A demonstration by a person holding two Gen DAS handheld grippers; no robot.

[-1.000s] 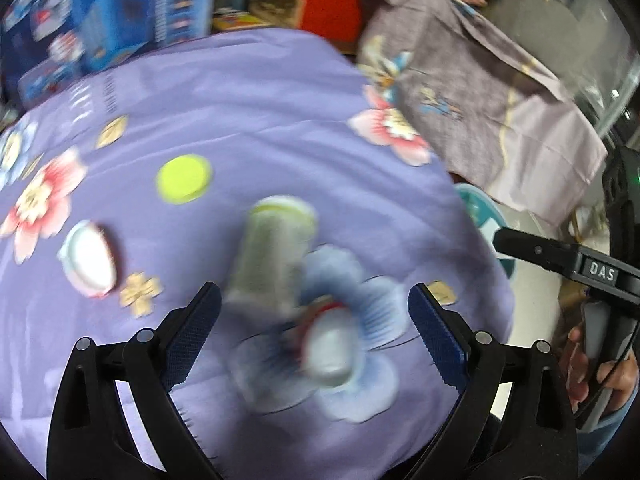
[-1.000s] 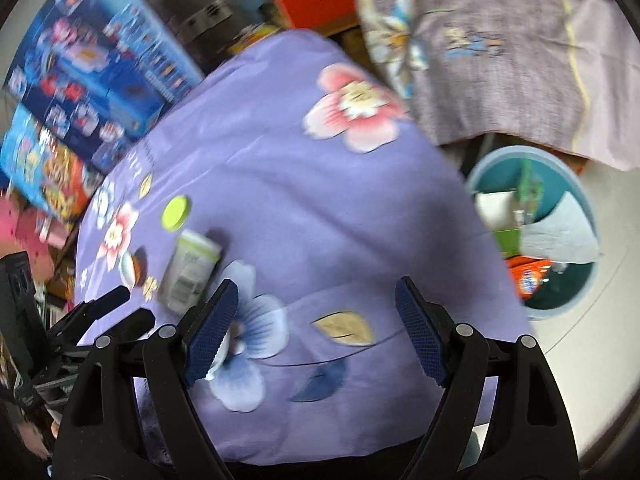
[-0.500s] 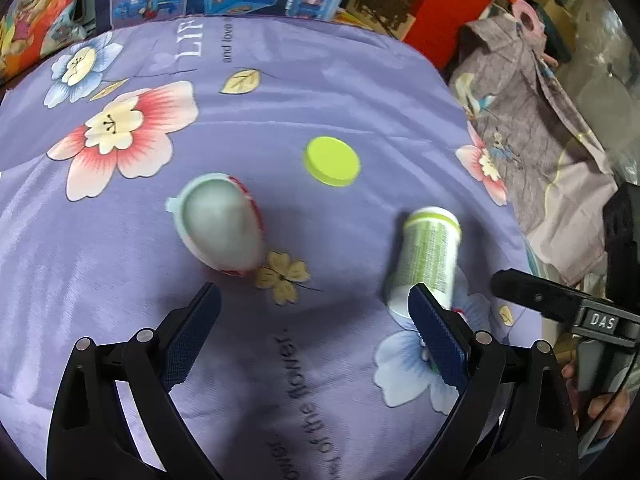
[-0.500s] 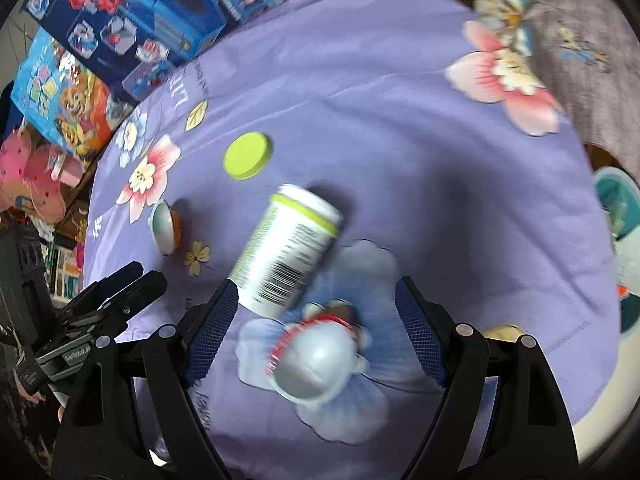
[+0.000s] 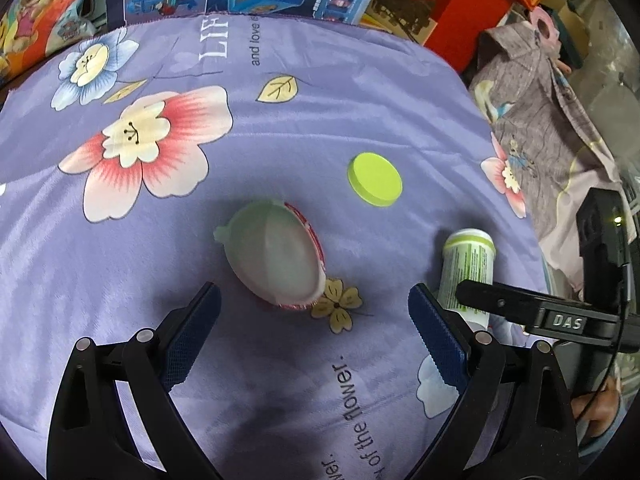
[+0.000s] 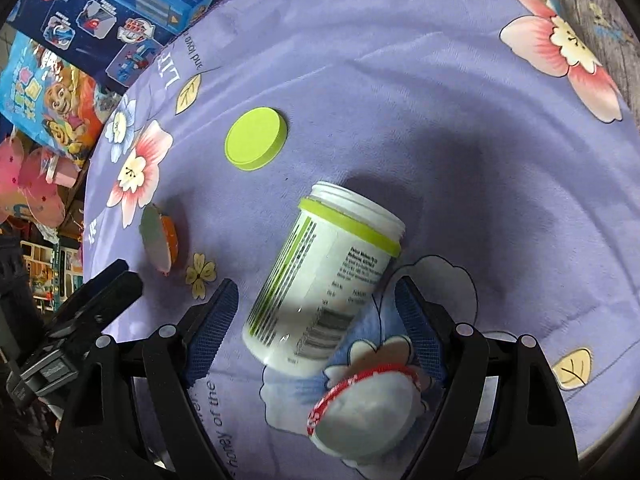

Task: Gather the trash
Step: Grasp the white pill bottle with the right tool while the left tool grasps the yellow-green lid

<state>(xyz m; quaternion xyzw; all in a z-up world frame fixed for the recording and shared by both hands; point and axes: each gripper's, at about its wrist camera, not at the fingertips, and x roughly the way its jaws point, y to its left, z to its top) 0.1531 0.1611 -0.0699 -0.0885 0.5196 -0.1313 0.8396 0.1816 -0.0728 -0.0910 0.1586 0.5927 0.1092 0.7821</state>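
Right gripper (image 6: 316,316): jaws spread either side of the jar (image 6: 320,284), pads not touching it. They have just been closing, with the jar's lower body between them, so I judge this to be the start of a pinch across its width.
Left gripper (image 5: 314,326): released, wide apart and empty, poised just short of the cup (image 5: 276,258). It looks lined up to take that piece while the other hand takes the jar.
Jar: white with a green band, lying on its side on the cloth (image 6: 460,120), open mouth turned away from the right gripper. Lying flat, it offers its round side to the pads, which is probably why the gripper comes at it from above.
Lid (image 6: 256,144): green, flat on the cloth beyond the jar's mouth, apart from it. It is off the jar, so it counts as a separate piece to pick up.
Cup: a small white tub with a red rim, tipped on its side, away from the jar on the side toward the left gripper.
Second cup (image 6: 368,408): same kind, touching or nearly touching the jar's base, close under the right gripper. It may get nudged as the pads close.
Progress: nothing is held, all four pieces lie on the cloth.
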